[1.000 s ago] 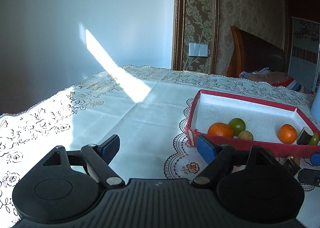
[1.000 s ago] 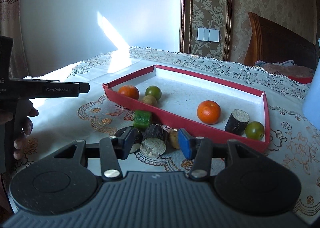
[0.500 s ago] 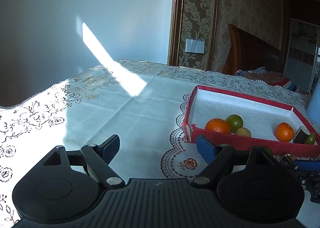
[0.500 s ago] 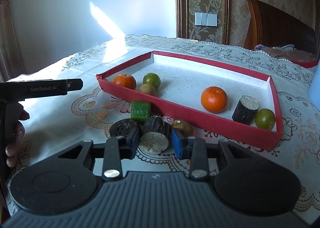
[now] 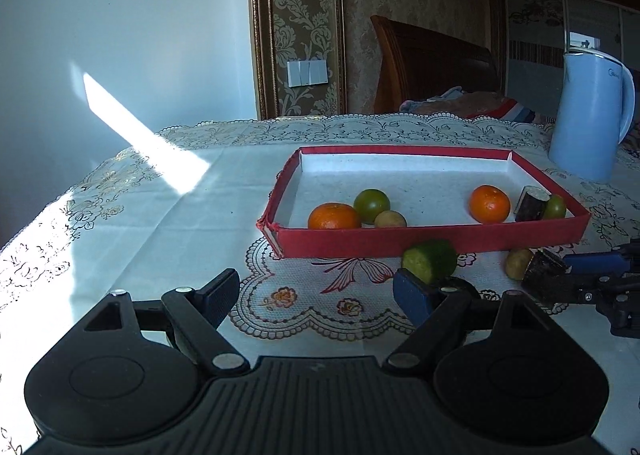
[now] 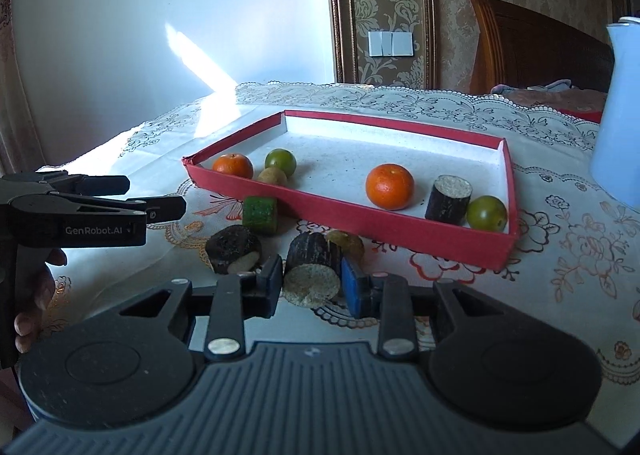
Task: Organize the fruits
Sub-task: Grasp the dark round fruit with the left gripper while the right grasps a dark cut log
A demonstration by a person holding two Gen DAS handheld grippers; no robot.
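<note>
Red cardboard walls frame a shallow tray [image 5: 432, 241] seen ahead of the left gripper [image 5: 316, 289], whose fingers are spread wide with nothing between them. Inside the tray, two oranges, two green fruits, a small yellowish fruit and a dark log piece are seen. A green cut piece [image 5: 430, 259] lies on the lace tablecloth [image 5: 160, 215] just past the gripper's right fingertip, outside the tray's near wall. Farther right, the right gripper [image 5: 576, 275] is seen closed around a dark log [image 5: 544, 269], with a yellowish fruit [image 5: 518, 263] touching it. A blue jug [image 5: 588, 115] stands beyond the tray, to the right.

From the right wrist view, the right gripper [image 6: 310, 283] is seen clamped on the dark log [image 6: 314, 269], its pale cut end facing the camera, both pads pressed against its sides. Just left of it lies another dark piece [image 6: 234, 247]; the green piece [image 6: 260, 215] is ahead, beside the tray [image 6: 352, 213]. The left gripper [image 6: 154, 197] is held at the far left, open.
</note>
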